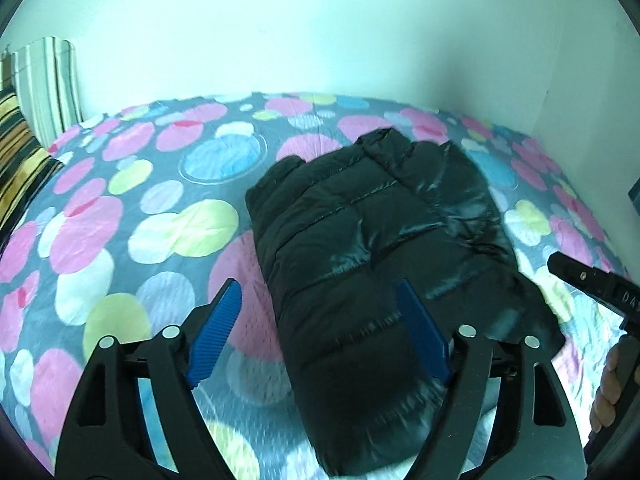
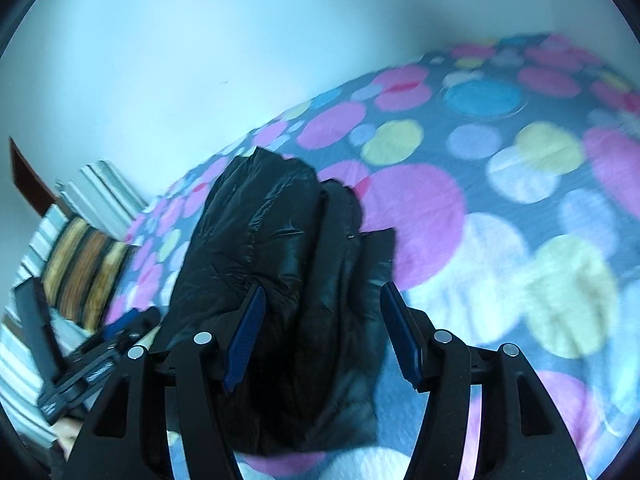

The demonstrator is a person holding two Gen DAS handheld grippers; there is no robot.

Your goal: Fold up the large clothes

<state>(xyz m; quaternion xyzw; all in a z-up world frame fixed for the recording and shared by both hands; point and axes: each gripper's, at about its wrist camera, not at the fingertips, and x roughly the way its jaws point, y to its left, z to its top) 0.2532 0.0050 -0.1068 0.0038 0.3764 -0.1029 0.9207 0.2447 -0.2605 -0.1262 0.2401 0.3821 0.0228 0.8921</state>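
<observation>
Both tools stand wide and empty, left tool [image 1: 320, 332] and right tool [image 2: 320, 332] above the black puffer jacket [image 1: 372, 248], which lies folded on the spotted bed [image 1: 120, 220]; folding looks nearly complete, leaving perhaps a final tidy.

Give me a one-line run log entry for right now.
black puffer jacket: folded, on dotted bedspread | left gripper: open, empty, above jacket | right gripper: open, empty, above jacket

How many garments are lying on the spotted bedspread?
1: a black puffer jacket, folded into a bundle on the bedspread, just ahead of both open grippers. Anything beneath it would be hidden.
</observation>
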